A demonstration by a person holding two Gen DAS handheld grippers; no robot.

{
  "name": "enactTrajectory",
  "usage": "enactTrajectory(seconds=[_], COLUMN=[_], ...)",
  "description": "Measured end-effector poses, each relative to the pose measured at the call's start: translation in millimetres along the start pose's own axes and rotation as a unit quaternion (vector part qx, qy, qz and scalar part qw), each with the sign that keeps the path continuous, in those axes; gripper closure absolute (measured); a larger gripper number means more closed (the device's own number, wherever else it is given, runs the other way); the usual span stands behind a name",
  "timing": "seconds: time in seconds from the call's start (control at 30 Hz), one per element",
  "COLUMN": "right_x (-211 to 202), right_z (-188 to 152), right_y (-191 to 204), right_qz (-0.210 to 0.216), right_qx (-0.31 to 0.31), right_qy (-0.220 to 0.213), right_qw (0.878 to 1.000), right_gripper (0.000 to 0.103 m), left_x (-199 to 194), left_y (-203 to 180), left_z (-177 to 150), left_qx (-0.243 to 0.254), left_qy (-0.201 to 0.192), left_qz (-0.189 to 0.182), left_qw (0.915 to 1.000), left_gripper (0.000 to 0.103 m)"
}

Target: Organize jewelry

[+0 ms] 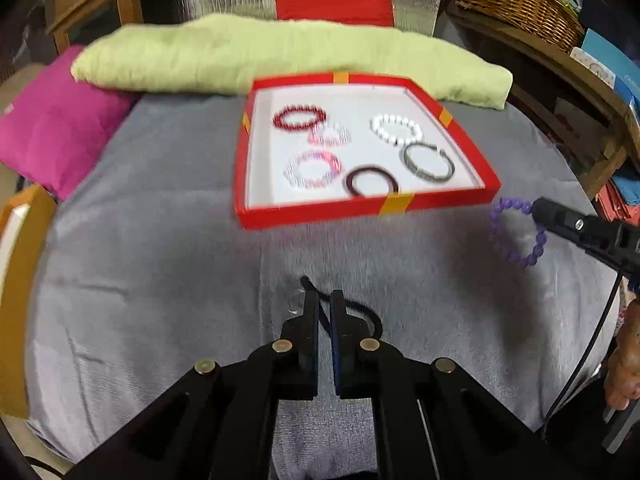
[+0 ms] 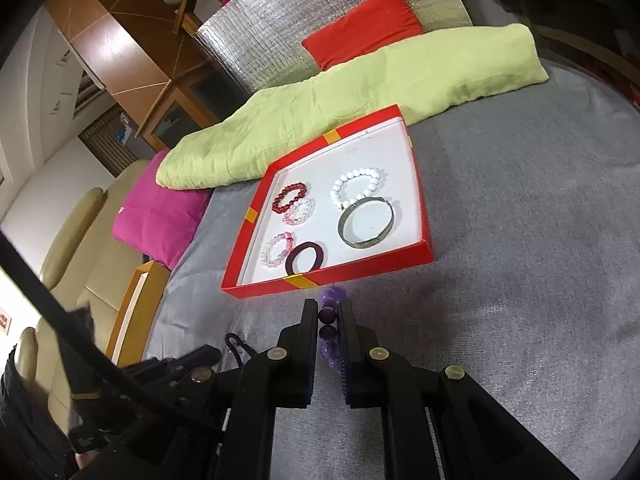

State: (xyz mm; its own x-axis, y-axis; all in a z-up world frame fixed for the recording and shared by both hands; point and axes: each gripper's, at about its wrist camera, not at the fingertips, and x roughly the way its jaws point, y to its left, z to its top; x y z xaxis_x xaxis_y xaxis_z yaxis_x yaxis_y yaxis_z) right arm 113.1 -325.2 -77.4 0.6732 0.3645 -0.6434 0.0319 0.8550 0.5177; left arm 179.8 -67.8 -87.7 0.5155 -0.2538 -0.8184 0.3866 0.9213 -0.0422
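Observation:
A red tray (image 1: 360, 210) with a white floor lies on the grey cloth and holds several bracelets: red beads (image 1: 299, 117), white beads (image 1: 396, 129), a metal bangle (image 1: 428, 161), a dark ring (image 1: 372, 181). My left gripper (image 1: 325, 300) is shut on a black cord (image 1: 360, 312) with a clear bead, just above the cloth in front of the tray. My right gripper (image 2: 328, 312) is shut on a purple bead bracelet (image 2: 330, 320), held in the air near the tray's front right corner; the bracelet also shows in the left wrist view (image 1: 516, 232).
A green cushion (image 1: 280, 56) lies behind the tray (image 2: 328, 276), with a magenta cushion (image 1: 52, 120) at the left and a red cushion (image 1: 334, 2) behind. A wooden shelf with a wicker basket (image 1: 520, 0) stands at the right. A wooden frame (image 1: 24, 280) is at the left edge.

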Motion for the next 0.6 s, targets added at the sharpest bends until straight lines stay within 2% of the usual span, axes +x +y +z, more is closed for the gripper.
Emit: enactTrajectory(seconds=[0.27, 0.33, 0.5, 0.6], right_x=[-5.5, -6.6, -7.8, -4.4], right_z=[0.8, 1.2, 1.5, 1.2], right_y=[4.4, 5.5, 7.7, 5.8], right_qz=[0.012, 0.017, 0.018, 0.012], right_qx=[-0.005, -0.007, -0.011, -0.007], right_qy=[-0.015, -0.019, -0.022, -0.014], right_qw=[1.000, 1.000, 1.000, 1.000], right_gripper=[0.092, 0.092, 0.092, 0.092], left_x=[-31.5, -36.1, -37.9, -22.4], left_y=[-16.7, -17.9, -16.0, -10.0], left_z=[16.9, 19.0, 19.7, 13.1], left_qx=[0.030, 0.033, 0.034, 0.025], left_qy=[-0.048, -0.055, -0.054, -0.021], left_qz=[0.037, 0.037, 0.031, 0.007], left_qw=[0.9977, 0.9972, 0.9975, 0.9995], left_gripper=[0.097, 0.097, 0.097, 0.097])
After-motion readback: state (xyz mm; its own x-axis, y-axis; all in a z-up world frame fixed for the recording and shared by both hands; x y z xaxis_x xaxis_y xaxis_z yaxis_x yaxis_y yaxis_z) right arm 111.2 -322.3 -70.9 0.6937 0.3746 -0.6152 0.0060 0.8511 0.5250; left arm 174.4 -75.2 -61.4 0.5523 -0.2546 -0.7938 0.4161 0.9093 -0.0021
